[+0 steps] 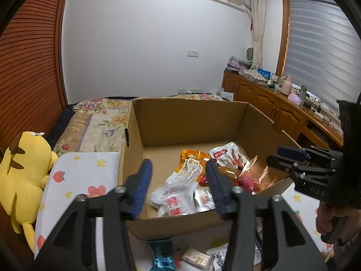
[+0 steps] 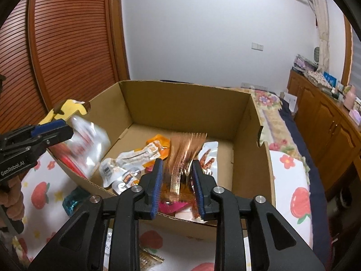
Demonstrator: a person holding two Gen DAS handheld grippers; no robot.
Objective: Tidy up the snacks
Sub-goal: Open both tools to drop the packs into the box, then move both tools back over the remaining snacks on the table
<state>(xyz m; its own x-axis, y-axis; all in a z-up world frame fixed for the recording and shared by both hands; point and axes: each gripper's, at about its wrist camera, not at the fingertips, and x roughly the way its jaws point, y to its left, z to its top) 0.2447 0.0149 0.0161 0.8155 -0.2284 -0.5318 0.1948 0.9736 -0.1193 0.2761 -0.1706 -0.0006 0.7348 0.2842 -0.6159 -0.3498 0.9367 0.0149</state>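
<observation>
An open cardboard box (image 1: 191,113) (image 2: 180,103) sits on the bed with several snack packets on its floor. My left gripper (image 1: 178,164) hangs over the box's near left corner with its jaws apart. A blurred white packet with red print (image 1: 178,187) (image 2: 90,140) is loose below it, and the pads are not pressing on it. My right gripper (image 2: 177,162) is over the near right side of the box, also with its jaws apart. A shiny copper packet (image 2: 182,164) (image 1: 255,171), streaked with blur, hangs between its pads without being squeezed. Each gripper shows in the other's view: right gripper (image 1: 274,155), left gripper (image 2: 67,128).
A yellow plush toy (image 1: 24,164) lies left of the box on the fruit-print bed cover (image 1: 83,171). More snacks, among them a teal packet (image 1: 162,255), lie in front of the box. A wooden cabinet (image 1: 270,106) runs along the right wall and a slatted wardrobe door (image 2: 74,45) stands to the left.
</observation>
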